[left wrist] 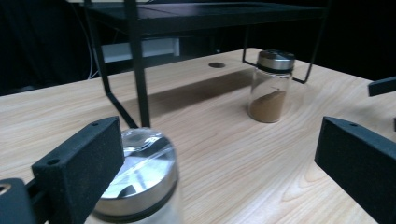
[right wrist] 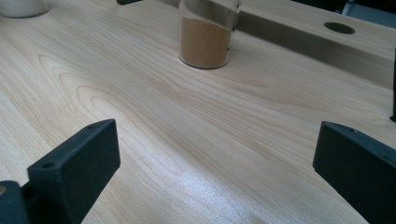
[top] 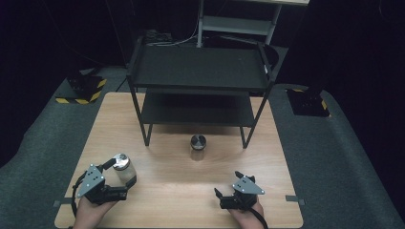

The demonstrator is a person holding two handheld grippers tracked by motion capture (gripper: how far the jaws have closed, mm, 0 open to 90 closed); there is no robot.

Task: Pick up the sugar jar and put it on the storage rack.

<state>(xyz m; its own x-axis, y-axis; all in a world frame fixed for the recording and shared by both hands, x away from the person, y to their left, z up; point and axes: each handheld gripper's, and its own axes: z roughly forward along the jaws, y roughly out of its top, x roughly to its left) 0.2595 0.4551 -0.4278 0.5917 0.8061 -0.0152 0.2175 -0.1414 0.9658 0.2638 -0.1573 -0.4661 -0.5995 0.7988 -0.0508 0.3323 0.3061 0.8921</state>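
- We held the left gripper (top: 120, 172) near the front left corner of the desk (top: 157, 195), with its jaws spread wide apart.
- A jar (top: 122, 166) with a metal lid stood upright between these jaws. In the left gripper view this jar (left wrist: 140, 182) was just beside the left jaw, maybe touching it, and well apart from the right jaw, so it was not clamped.
- We cannot tell what was inside this jar, because the glass was blurred in the close view.
- We held the right gripper (top: 228, 186) near the front edge of the desk, right of the middle. Its jaws were also wide apart, and between them we saw bare wood.
- A second jar (top: 197, 146) stood upright in the middle of the desk, just in front of the black rack (top: 198, 86).
- In the left gripper view the second jar (left wrist: 272, 87) had a metal lid and brown powder in its lower part. In the right gripper view it (right wrist: 207, 35) stood far ahead of the jaws.
- The rack stood at the back edge of the desk, and both its shelves were bare.
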